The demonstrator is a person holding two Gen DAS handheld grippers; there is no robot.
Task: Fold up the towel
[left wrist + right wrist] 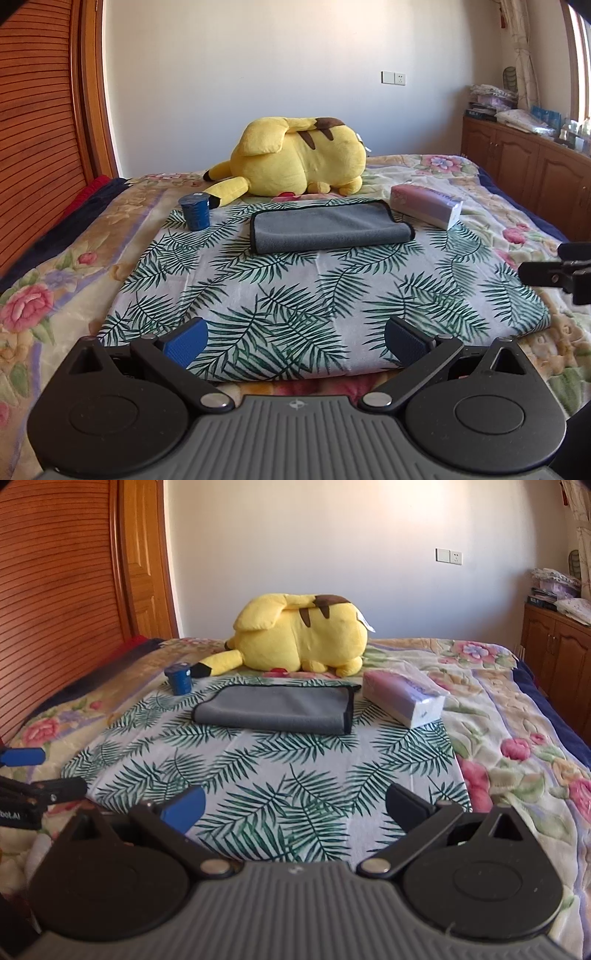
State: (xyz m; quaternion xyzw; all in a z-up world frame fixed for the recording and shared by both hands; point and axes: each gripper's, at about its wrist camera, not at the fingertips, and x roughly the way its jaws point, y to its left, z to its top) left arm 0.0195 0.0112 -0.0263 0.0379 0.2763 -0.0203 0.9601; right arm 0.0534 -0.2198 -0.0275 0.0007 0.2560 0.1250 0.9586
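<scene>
We are in a home bedroom. A bed fills most of what we see, covered in a floral blanket, with a palm-leaf cloth spread on top. A yellow plush toy lies near the far edge. To the left we see a slatted wooden wardrobe door; to the right, low wooden cabinets stacked with folded linens, beside a curtain. A wall socket sits on the plain white wall.
</scene>
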